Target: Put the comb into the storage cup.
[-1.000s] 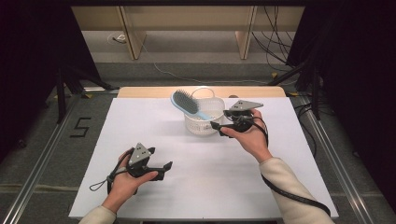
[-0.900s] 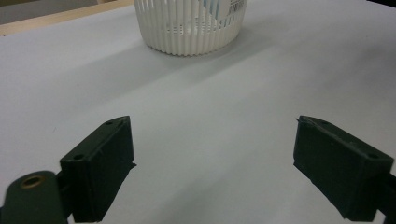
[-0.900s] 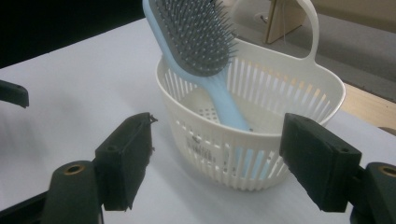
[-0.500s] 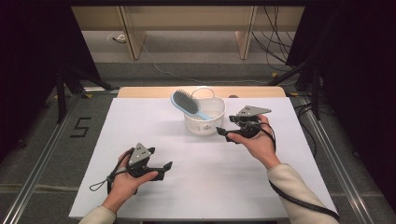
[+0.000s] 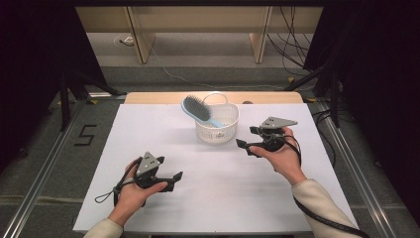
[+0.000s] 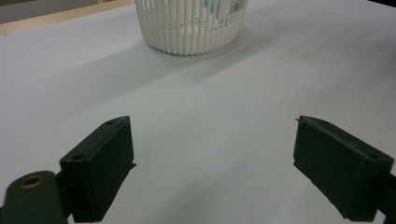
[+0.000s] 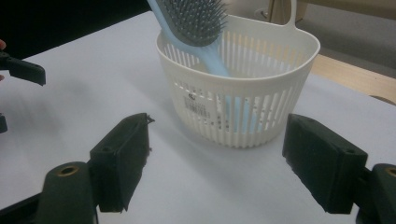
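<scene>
left gripper (image 5: 173,178): jaws apart, holding nothing, low over white table (image 5: 218,188)
hairbrush (image 5: 197,109): handle down in basket, head leaning out over left rim
basket (image 5: 218,130): upright, table's far middle
right gripper (image 5: 246,141): jaws spread, empty, just right of basket

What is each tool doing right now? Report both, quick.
Left tool: open, holding nothing, above the white table.
Right tool: open, holding nothing, facing the basket with the hairbrush.

Black cables (image 5: 292,44) beyond white table (image 5: 163,134)
</scene>
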The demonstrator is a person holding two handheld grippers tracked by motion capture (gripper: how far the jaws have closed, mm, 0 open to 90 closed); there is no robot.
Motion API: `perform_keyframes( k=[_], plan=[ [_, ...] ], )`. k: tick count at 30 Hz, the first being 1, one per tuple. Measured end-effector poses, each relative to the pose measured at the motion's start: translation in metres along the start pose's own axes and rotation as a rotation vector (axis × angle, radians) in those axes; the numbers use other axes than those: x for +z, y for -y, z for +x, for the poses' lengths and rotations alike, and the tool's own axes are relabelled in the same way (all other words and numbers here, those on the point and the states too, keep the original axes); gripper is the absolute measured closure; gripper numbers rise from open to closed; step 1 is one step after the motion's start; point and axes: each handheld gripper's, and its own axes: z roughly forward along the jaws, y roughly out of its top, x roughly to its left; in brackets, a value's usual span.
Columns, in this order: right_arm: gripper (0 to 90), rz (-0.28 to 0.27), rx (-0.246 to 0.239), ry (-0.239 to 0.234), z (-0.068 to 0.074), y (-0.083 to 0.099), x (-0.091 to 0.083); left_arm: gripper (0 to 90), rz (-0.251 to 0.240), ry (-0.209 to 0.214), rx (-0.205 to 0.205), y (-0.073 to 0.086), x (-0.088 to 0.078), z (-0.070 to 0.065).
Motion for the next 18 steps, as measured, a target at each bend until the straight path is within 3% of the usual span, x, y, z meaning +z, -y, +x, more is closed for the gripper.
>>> perform_keyframes(
  k=[18],
  plan=[
    [22.2,0.012,-0.022,-0.005,0.002,0.014,-0.013,11.6,0.001,-0.001,0.004,0.000,-0.001,0.001]
  ],
)
